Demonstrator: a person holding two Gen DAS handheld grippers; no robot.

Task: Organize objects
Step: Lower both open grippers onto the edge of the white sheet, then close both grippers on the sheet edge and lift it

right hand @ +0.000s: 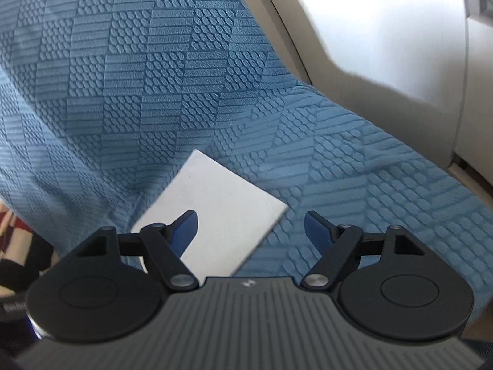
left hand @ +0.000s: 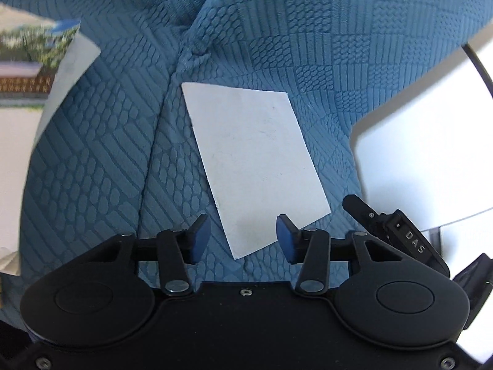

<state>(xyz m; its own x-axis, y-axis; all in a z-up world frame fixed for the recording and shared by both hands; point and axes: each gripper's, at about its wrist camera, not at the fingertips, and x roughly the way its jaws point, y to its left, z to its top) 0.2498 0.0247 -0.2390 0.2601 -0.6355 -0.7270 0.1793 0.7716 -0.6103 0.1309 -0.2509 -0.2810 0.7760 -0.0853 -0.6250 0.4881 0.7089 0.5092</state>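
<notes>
A white rectangular card [left hand: 255, 160] lies flat on a blue textured seat cover [left hand: 107, 154]. My left gripper [left hand: 243, 237] is open and empty, its blue-padded fingers just short of the card's near corner. In the right wrist view the same card [right hand: 215, 203] lies on the blue cover [right hand: 154, 77]. My right gripper [right hand: 251, 231] is open and empty, its left finger over the card's near part, its right finger over bare fabric. The right gripper's black fingers [left hand: 400, 231] show at the lower right of the left wrist view.
A picture card or booklet [left hand: 34, 61] with a white sheet behind it stands at the far left. A white surface [left hand: 431, 154] lies to the right of the cover. Beige panels [right hand: 385, 46] border the cover on the right.
</notes>
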